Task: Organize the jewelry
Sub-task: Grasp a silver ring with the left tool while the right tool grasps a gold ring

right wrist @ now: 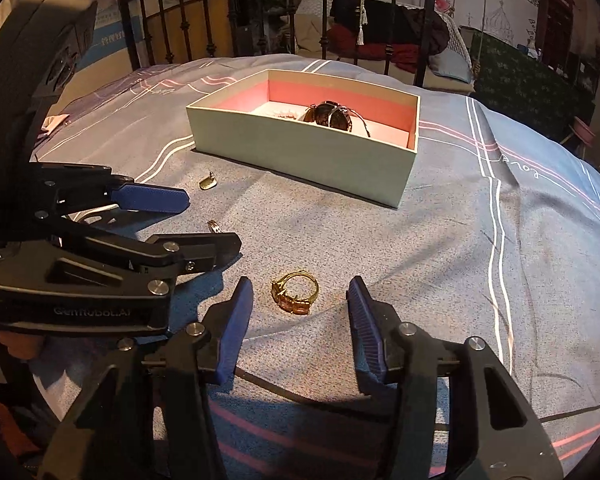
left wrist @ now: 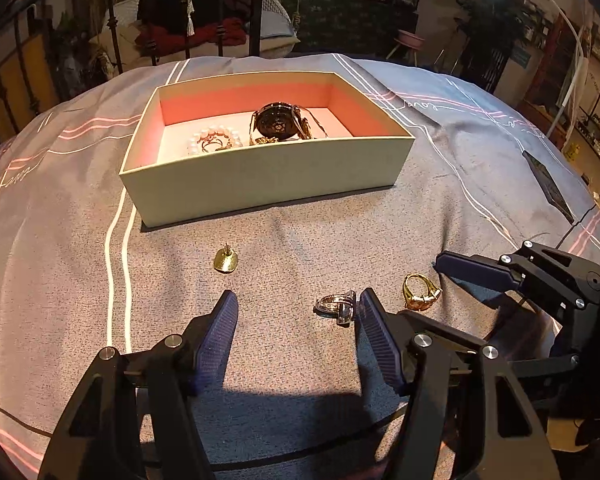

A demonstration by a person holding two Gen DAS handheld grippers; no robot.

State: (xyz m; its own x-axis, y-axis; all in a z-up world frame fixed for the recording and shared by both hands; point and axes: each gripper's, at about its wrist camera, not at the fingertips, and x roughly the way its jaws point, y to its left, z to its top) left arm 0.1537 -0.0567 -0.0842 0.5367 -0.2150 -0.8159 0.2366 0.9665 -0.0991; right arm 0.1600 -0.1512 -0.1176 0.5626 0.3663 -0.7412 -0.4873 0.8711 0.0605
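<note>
Silver ring (right wrist: 215,227) half hidden behind left gripper (left wrist: 296,308), gold ring (right wrist: 296,292) untouched between right gripper (right wrist: 300,296) jaws, both wide.

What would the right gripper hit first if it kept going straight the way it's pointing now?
Probably the gold ring, lying on the bedspread just ahead, between the open fingers of the right gripper. The fingertips might meet the cloth beside it; depth is unclear.
</note>
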